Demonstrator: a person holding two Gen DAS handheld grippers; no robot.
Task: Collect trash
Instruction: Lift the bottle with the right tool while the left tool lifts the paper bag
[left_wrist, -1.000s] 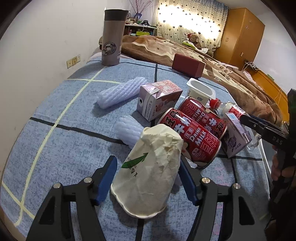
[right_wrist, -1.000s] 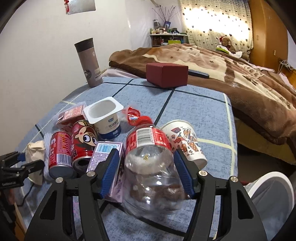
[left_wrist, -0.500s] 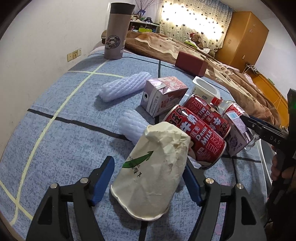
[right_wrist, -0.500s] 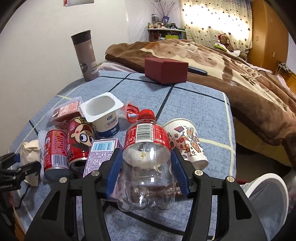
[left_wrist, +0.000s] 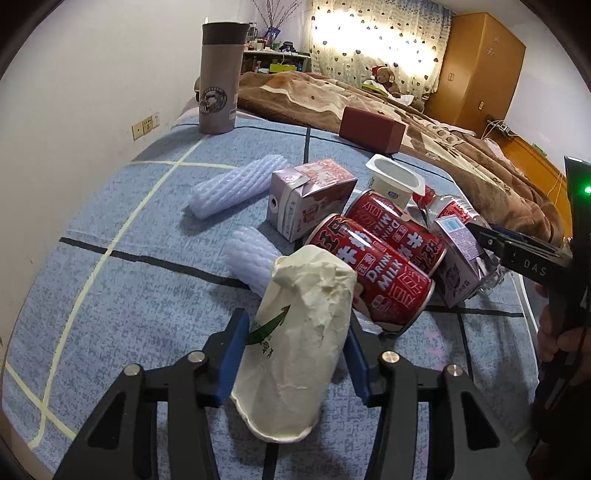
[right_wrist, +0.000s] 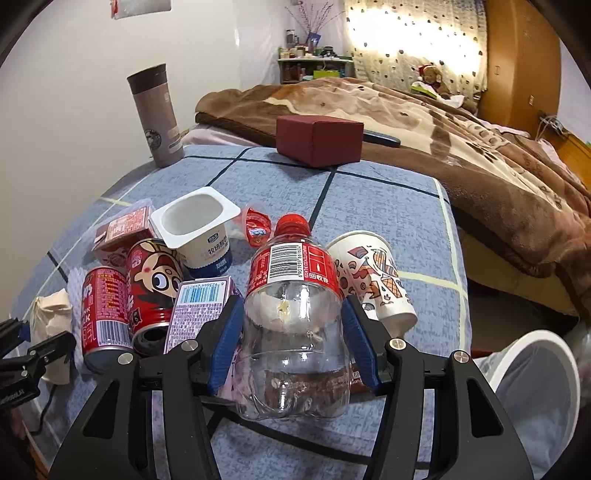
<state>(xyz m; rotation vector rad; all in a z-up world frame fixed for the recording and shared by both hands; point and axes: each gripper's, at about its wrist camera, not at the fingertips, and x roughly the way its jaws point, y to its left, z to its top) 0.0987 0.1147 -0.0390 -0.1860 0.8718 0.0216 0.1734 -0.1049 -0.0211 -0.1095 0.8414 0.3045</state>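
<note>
Closing around the crumpled paper cup, I am bringing the left gripper in on both its flanks, blue pads at or just touching the paper. I am keeping the right gripper clamped across the clear plastic bottle, seemingly to lift both pieces at once. Cup: cream, creased, green arrow print, lying mouth toward me, just beside the red milk cans. Bottle: empty, red cap and label, on the cans' far side, beside a purple carton and patterned cup.
</note>
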